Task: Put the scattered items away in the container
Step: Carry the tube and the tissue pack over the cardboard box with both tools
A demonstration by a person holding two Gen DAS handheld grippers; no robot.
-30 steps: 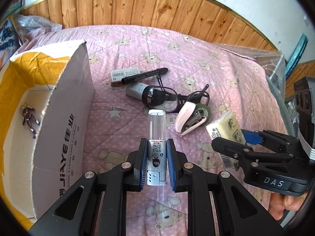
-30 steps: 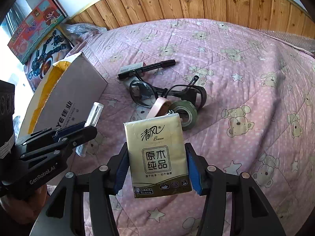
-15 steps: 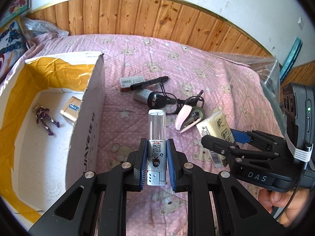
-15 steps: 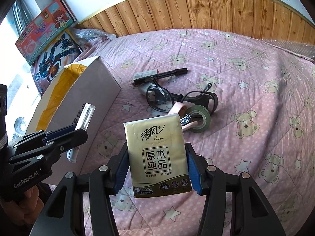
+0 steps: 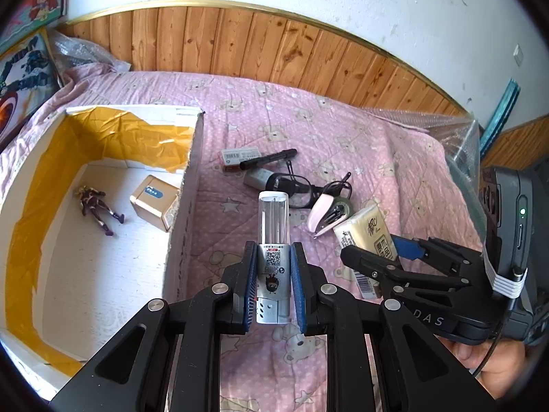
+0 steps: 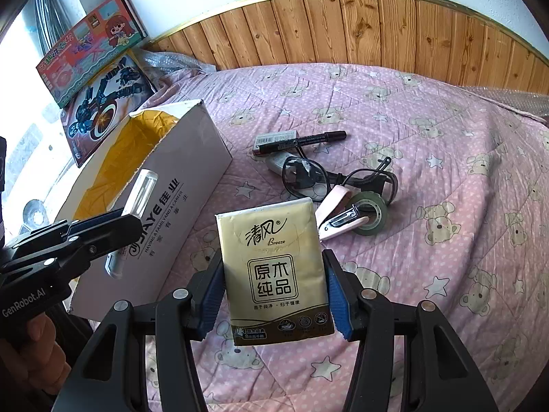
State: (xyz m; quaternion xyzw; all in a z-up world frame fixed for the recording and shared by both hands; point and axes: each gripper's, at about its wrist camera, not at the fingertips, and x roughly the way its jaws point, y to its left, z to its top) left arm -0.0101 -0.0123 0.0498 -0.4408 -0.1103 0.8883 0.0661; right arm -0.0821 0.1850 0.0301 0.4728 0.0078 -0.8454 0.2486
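My left gripper is shut on a silver tube with a clear cap, held above the pink bedspread beside the open cardboard box. The box holds a small figurine and a tan box. My right gripper is shut on a gold tissue pack, also seen in the left wrist view as the tissue pack. On the bed lie a black marker, glasses, a pink stapler and a tape roll.
A wooden headboard runs along the back. Toy boxes lean at the far left behind the cardboard box. Bubble wrap lies at the bed's right edge. A hand holds the right gripper's body.
Both grippers have risen and drawn back with their items still held. The box's inside, with the figurine and tan box, has come into the left wrist view.
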